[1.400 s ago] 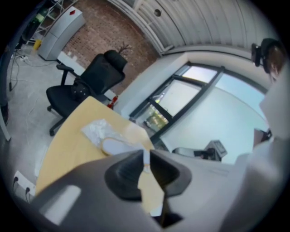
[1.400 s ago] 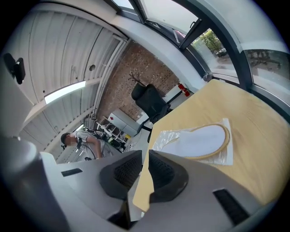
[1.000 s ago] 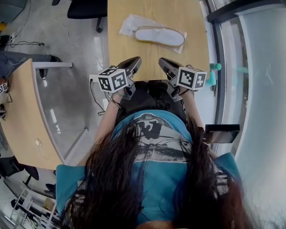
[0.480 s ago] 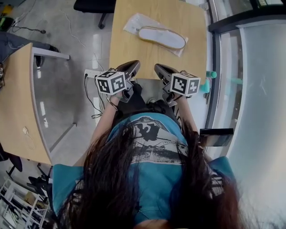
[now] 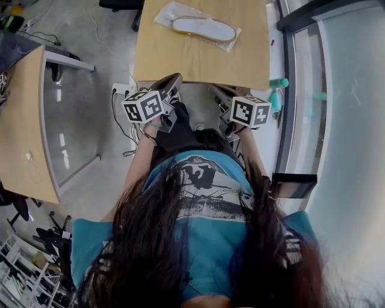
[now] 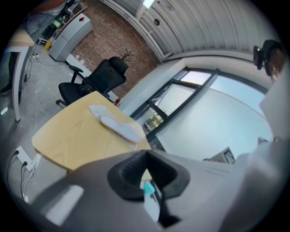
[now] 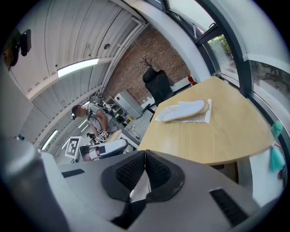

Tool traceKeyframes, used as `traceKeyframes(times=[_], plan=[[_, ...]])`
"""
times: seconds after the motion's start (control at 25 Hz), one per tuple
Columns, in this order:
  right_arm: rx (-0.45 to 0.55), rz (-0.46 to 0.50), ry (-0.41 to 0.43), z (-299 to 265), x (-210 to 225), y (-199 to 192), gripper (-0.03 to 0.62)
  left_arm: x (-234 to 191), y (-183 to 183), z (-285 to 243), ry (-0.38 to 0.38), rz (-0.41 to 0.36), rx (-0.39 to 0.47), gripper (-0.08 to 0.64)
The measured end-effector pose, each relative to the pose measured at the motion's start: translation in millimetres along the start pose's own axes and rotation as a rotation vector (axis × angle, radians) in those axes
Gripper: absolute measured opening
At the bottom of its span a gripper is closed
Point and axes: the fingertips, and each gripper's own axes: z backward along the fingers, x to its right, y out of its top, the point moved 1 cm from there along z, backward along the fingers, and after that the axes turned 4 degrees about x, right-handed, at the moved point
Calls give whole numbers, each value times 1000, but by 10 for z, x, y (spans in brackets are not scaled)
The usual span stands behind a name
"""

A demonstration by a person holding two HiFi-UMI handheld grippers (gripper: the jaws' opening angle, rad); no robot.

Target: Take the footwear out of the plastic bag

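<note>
A white slipper point(image 5: 203, 28) lies inside a clear plastic bag point(image 5: 165, 13) on the far part of the wooden table point(image 5: 198, 60). The same slipper point(image 6: 120, 128) shows in the left gripper view, and the slipper point(image 7: 185, 110) in its bag point(image 7: 206, 117) shows in the right gripper view. My left gripper point(image 5: 173, 83) is shut and empty, held just off the table's near edge, well short of the bag. My right gripper point(image 5: 218, 94) is shut too, empty, below the near edge. Both point toward the table.
A black office chair point(image 6: 93, 81) stands beyond the table. A second wooden desk point(image 5: 21, 120) is at the left, with cables point(image 5: 123, 129) on the floor between. A glass wall point(image 5: 337, 102) runs along the right. Another person point(image 7: 95, 122) works in the background.
Both grippers have drawn back from over the table to just off its near edge. The slipper and bag have not moved on the table. The right jaws closed fully.
</note>
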Motion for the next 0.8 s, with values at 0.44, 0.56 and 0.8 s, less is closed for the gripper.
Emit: traceKeyframes(times=[0.44, 0.56, 0.8], plan=[[30, 19, 60, 957, -5, -446, 15, 773, -759, 471, 42, 19, 78, 3], [41, 16, 71, 957, -28, -425, 15, 819, -722, 501, 52, -14, 75, 3], [70, 18, 88, 1008, -116, -370, 15, 913, -641, 515, 47, -43, 77, 3]])
